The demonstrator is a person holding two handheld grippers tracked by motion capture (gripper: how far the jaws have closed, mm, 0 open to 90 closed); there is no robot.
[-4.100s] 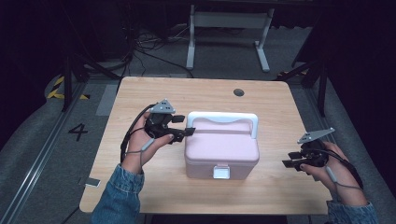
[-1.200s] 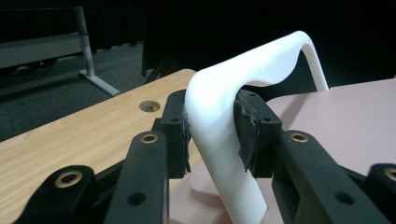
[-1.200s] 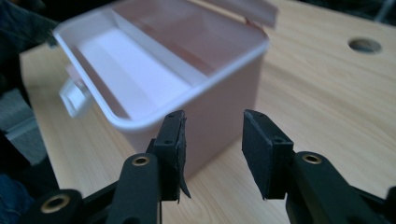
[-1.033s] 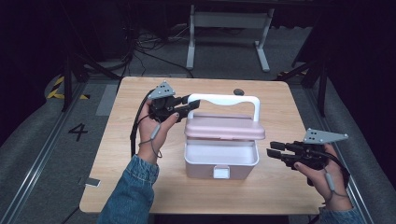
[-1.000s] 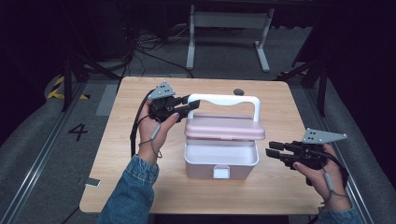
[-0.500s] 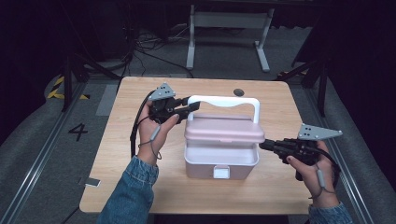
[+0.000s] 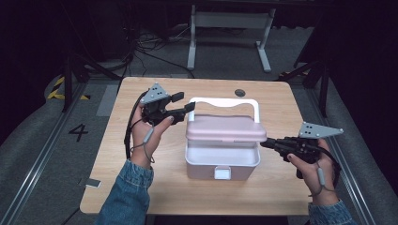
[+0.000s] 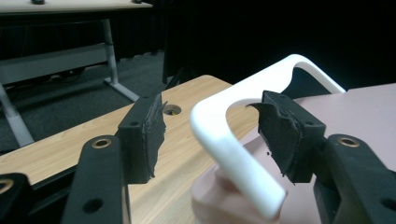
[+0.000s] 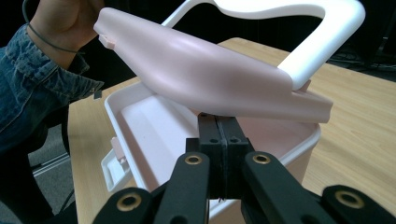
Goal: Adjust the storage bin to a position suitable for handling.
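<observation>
— Left hand-held gripper (image 7: 182,104)?
— Released, its jaws just opening, the white handle (image 8: 224,135) loose between them.
— The pink box (image 7: 222,160)?
— Mid-surface (image 7: 141,192), lid (image 7: 225,128) raised, hiding most of the inside.
— Right hand-held gripper (image 9: 218,128)?
— Clenched empty, tips under the lid's edge; contact unclear.
</observation>
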